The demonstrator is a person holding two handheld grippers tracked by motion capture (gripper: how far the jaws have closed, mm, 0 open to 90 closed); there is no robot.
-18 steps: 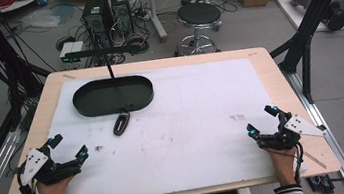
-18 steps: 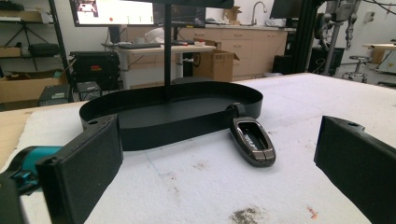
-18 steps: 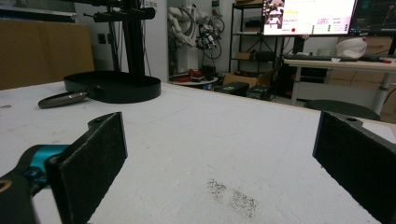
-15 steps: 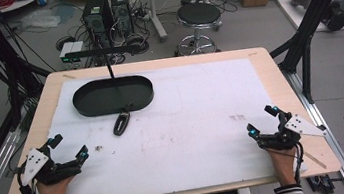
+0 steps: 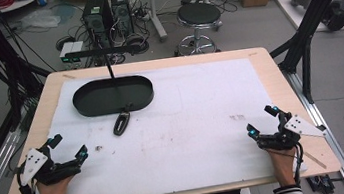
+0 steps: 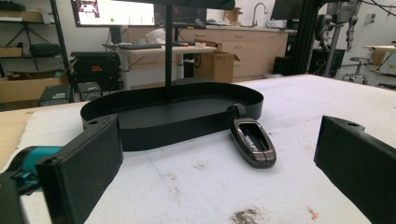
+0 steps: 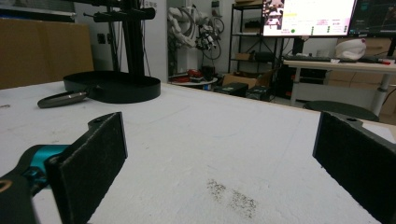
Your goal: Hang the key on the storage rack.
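From the high view, the left tongs (image 5: 69, 147) and right tongs (image 5: 262, 120) are resting spread open near the front corners of the white-covered wooden worktop (image 5: 198, 123), wide bare sheet lying between them. In the left gripper view, a dark oblong key fob (image 6: 252, 141) is lying just beside the rim of the black oval tray (image 6: 173, 116), ahead between the gaping jaws. In the right gripper view, tray (image 7: 114, 86) and fob (image 7: 63, 99) are sitting well apart from the parted jaws.

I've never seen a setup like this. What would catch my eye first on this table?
Probably the black oval tray at the far left of the white-covered table, with a thin black post rising from it. Just in front of it lies a dark car key fob, touching the tray's near wall. At the near corners, a person's hands hold the left gripper and the right gripper, both with jaws wide open and holding nothing.
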